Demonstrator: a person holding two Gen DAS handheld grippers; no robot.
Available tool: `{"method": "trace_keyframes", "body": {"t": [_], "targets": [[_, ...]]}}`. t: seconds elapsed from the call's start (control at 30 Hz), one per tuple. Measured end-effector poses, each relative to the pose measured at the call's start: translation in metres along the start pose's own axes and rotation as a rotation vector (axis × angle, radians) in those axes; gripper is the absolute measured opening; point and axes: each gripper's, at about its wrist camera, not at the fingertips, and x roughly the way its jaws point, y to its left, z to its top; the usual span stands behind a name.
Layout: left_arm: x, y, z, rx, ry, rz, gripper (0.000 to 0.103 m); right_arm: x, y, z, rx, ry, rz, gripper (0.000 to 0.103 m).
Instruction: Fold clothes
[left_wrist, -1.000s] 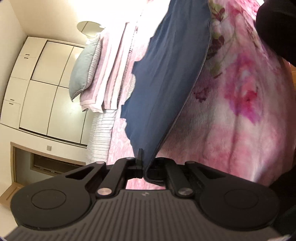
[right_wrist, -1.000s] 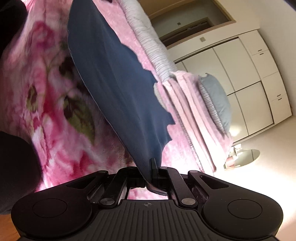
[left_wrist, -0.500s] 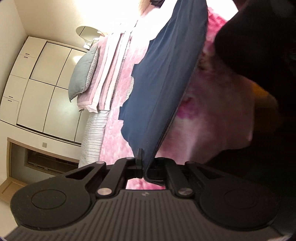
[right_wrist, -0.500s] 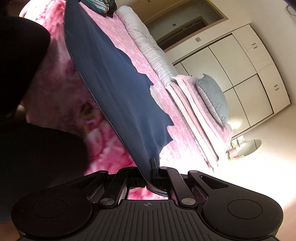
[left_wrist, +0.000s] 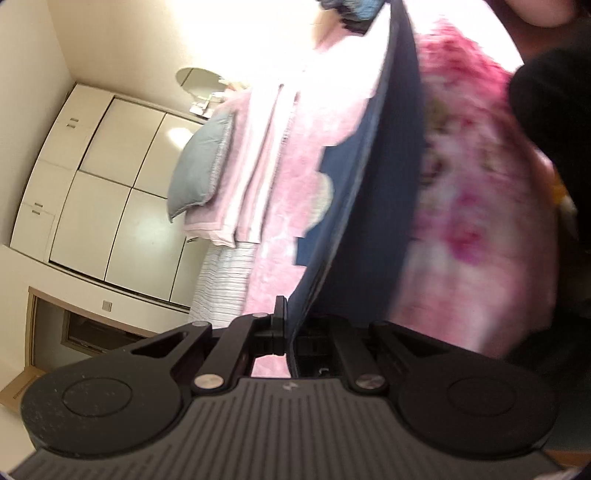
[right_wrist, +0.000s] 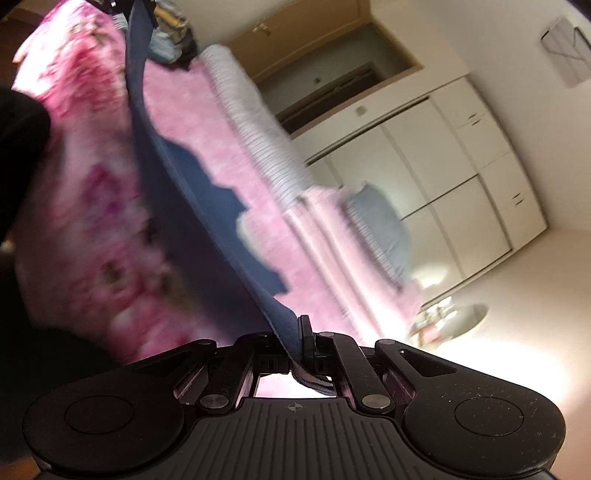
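A navy blue garment (left_wrist: 373, 192) hangs stretched in the air above a pink floral blanket (left_wrist: 472, 221) on a bed. My left gripper (left_wrist: 286, 325) is shut on one edge of it. In the right wrist view the same navy garment (right_wrist: 192, 206) runs from the top of the frame down into my right gripper (right_wrist: 297, 336), which is shut on its other edge. The cloth is seen almost edge-on in both views, and both views are blurred.
Folded pink bedding (left_wrist: 255, 166) and a grey pillow (left_wrist: 199, 170) lie at the bed's far end, next to a striped white cover (left_wrist: 221, 284). White wardrobe doors (right_wrist: 454, 177) fill the far wall. A pile of other clothes (right_wrist: 170, 40) lies on the bed. A dark shape (left_wrist: 554, 147) fills the right side.
Both grippers have swung while holding the navy garment. The cloth now shows narrower, nearly edge-on, and more of the wardrobe and room has come into view.
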Motion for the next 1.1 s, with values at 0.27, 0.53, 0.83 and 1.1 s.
{"method": "trace_keyframes", "body": {"t": [0.27,0.53,0.83,1.1], "targets": [[0.162,0.078,0.017,-0.121,0.026,-0.14,0.002,0.15,-0.086,0.015,0.031,0.059,0.098,0.0],[0.338,0.079,0.006,-0.225,0.111,-0.363,0.002,0.33,-0.097,-0.018,0.142,0.214,0.353,0.0],[0.432,0.032,-0.033,-0.31,0.177,-0.525,0.003,0.454,-0.072,-0.072,0.229,0.31,0.541,0.0],[0.433,0.076,-0.062,-0.594,0.155,-0.542,0.038,0.439,-0.102,-0.091,0.477,0.28,0.555,0.009]]}}
